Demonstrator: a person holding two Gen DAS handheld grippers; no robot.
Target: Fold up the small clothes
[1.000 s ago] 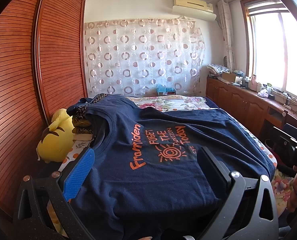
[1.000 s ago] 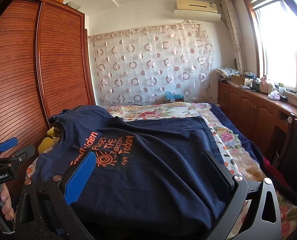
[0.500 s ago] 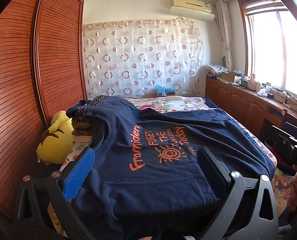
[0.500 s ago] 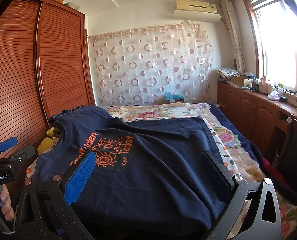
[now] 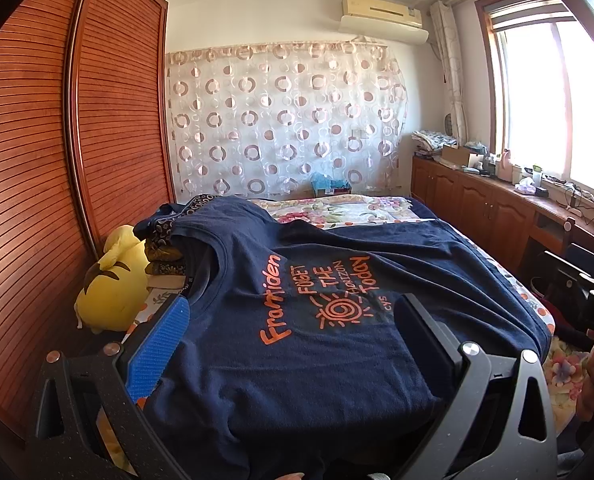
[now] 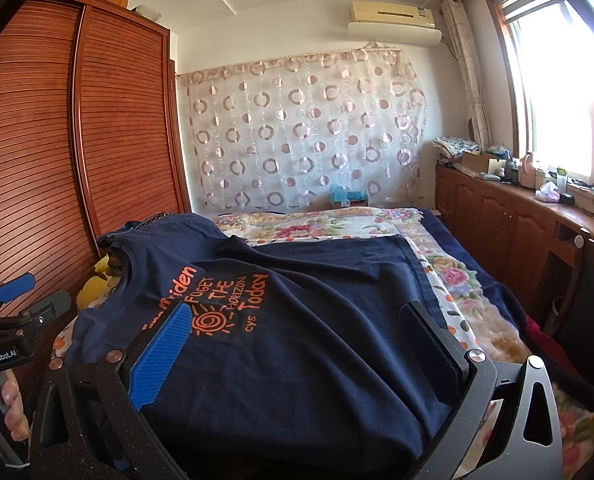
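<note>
A navy T-shirt [image 5: 329,356] with orange lettering lies spread face up on the bed, collar to the left, also in the right wrist view [image 6: 317,340]. My left gripper [image 5: 293,316] hovers open over the shirt's near edge, close to the collar side. My right gripper [image 6: 297,320] is open over the near edge toward the hem side. Neither holds cloth. The left gripper also shows at the left edge of the right wrist view [image 6: 13,320], and the right gripper at the right edge of the left wrist view [image 5: 585,300].
A floral bedspread [image 6: 449,276] covers the bed. A yellow plush toy [image 5: 113,284] and dark patterned clothes [image 5: 165,232] lie by the wooden wardrobe [image 5: 57,160] on the left. A low wooden cabinet [image 6: 497,216] with clutter runs under the window on the right.
</note>
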